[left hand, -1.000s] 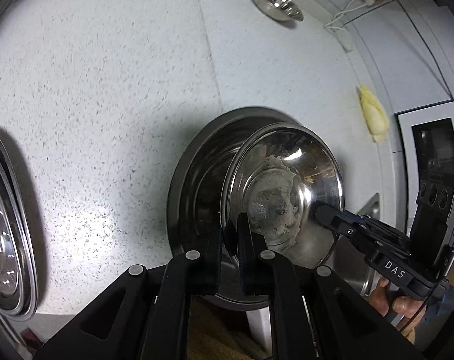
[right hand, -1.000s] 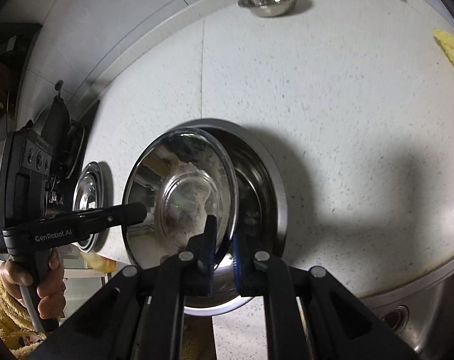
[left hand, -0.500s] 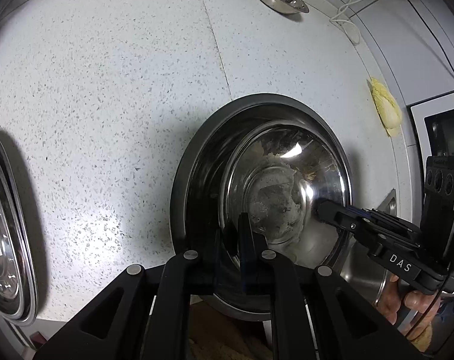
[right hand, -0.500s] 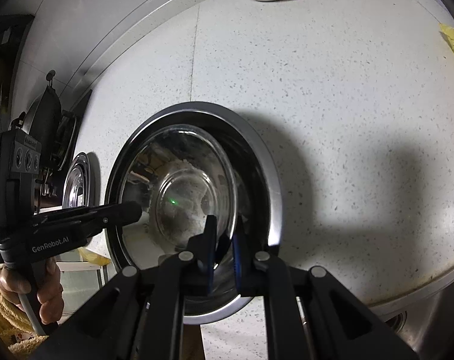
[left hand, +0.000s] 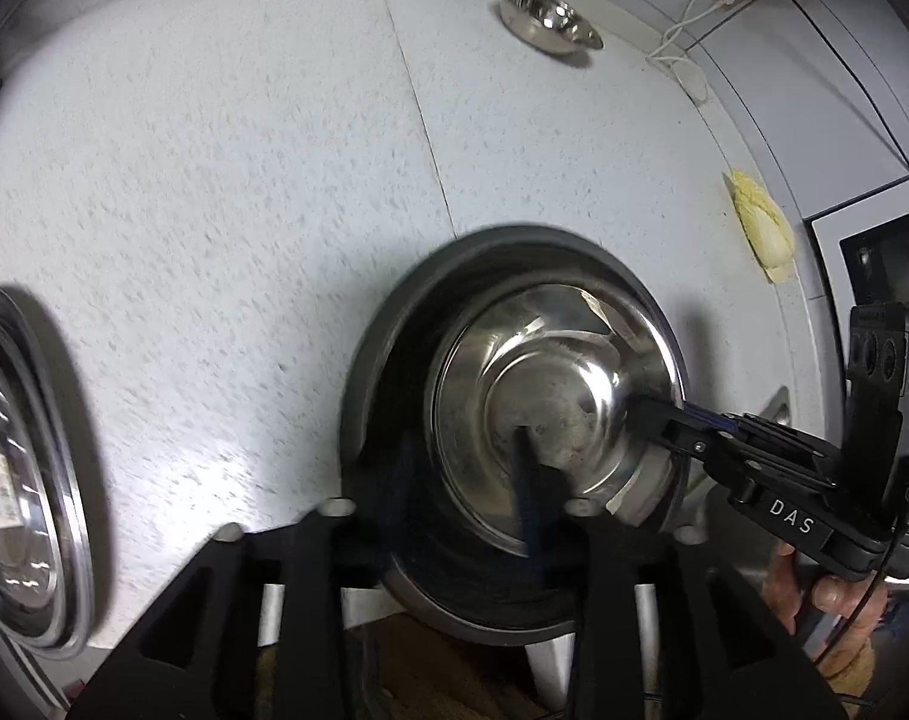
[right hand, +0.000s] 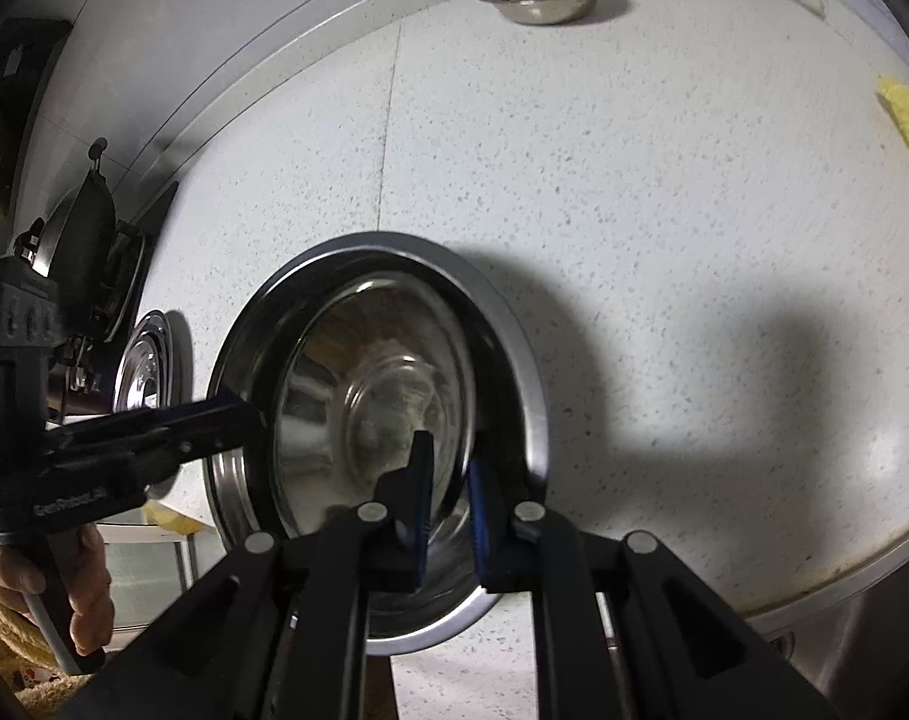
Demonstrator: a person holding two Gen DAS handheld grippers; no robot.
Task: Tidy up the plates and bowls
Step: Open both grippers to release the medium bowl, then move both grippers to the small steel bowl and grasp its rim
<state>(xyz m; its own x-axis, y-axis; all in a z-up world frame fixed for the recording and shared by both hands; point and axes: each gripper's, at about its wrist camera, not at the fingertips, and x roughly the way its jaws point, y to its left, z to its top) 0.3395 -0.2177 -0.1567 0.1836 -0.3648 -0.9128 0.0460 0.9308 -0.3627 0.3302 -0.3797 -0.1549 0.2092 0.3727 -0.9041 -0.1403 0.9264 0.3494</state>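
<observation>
shiny round steel bowl (left hand: 550, 414) nested in large dark steel basin (right hand: 514, 372) | likely light, stiff, slippery; thin rim is the hold | left gripper (left hand: 466, 480) jaws spread apart | right gripper (right hand: 448, 504) parted, straddling the rim

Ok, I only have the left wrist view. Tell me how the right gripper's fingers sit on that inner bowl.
Observer: The right gripper straddles the small bowl at its rim: one finger inside it, the other in the gap to the large bowl. Whether they pinch, I cannot tell.
Operator: Now report what lies beyond my left gripper's side.
Observer: Past the left gripper and the steel plates, dark cookware stands at the counter's far end by the wall.
</observation>
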